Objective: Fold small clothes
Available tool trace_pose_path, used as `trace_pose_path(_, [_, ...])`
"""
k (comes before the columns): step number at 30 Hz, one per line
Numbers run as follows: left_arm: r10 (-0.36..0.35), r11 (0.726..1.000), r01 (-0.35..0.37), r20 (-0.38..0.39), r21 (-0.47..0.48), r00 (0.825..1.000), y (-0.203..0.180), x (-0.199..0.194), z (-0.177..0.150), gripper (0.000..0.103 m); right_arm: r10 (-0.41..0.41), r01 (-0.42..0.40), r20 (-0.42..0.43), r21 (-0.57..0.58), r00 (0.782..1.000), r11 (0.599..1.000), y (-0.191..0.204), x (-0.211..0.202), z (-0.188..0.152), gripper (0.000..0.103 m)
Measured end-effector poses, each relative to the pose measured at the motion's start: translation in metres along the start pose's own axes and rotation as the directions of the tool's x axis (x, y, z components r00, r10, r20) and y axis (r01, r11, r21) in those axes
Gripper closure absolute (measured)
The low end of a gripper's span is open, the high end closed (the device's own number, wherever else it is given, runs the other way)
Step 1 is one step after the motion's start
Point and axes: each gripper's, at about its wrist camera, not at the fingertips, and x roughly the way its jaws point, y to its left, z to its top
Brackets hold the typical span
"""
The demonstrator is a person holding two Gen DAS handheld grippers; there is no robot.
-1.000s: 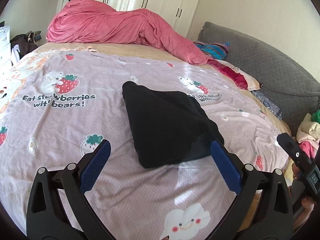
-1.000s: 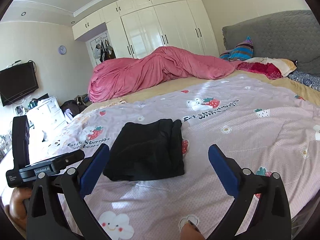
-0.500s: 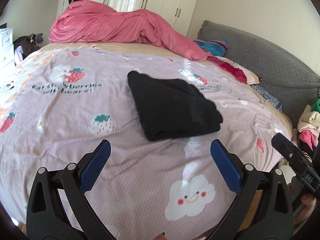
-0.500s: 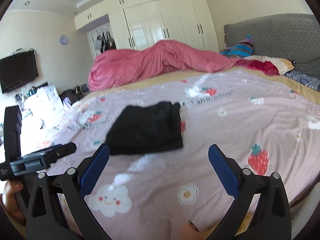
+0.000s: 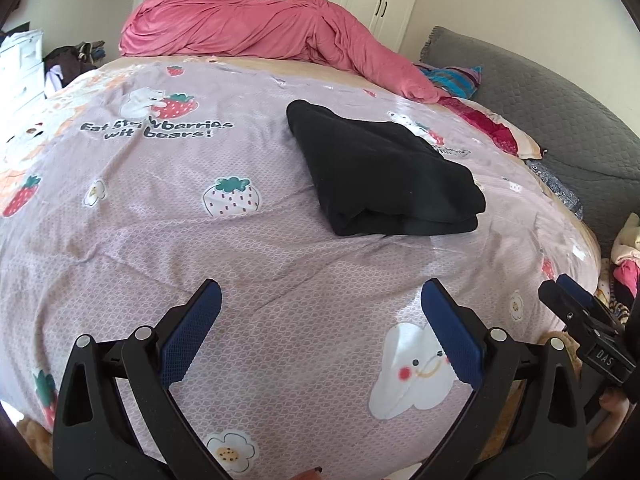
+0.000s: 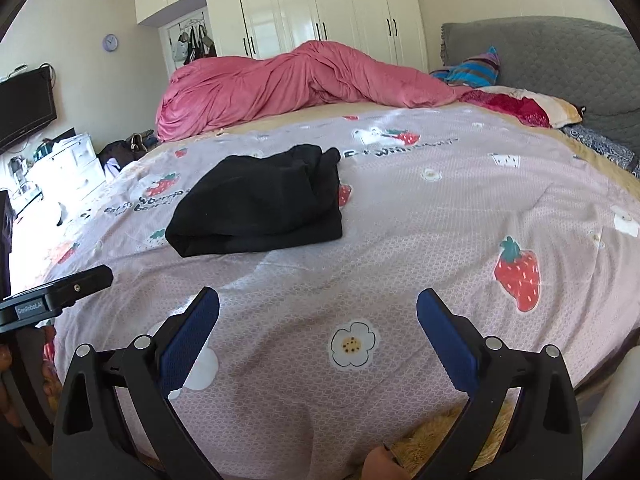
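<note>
Black garment [image 5: 384, 176] sits folded into a compact stack on the bed [image 5: 200, 240], centre-right of the left wrist frame, centre-left in the right wrist one [image 6: 260, 200]. Left gripper [image 5: 320, 332] and right gripper [image 6: 318, 332]: fingers spread wide, holding nothing, both well short of the cloth. This piece looks done. Whether more clothes remain, can't tell; pink duvet [image 5: 256, 24] heaped upper frame.
</note>
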Motion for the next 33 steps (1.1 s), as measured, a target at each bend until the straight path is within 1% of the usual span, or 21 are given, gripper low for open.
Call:
trace_pose_path(9, [0.018,1.0,-0.018,-0.011,-0.003,1.0,0.0003,0.0012,-0.0004,0.009,-0.014,0.013,-0.006,-0.036,1.0,0.999,0.0068,0.0031,-0.0014,0.004])
trace_pose_path(18, [0.031,1.0,-0.031,-0.007,0.003,0.999,0.0001,0.0003,-0.0008,0.009,-0.008,0.008,-0.005,-0.01,1.0,1.0,0.0012,0.003,-0.0011,0.004])
trace_pose_path(33, [0.056,0.998,-0.056,-0.014,0.012,0.998,-0.0014,0.0016,-0.0019,0.009,-0.01,0.01,-0.002,0.0,1.0,1.0,-0.0016,0.0015,0.0005,0.004])
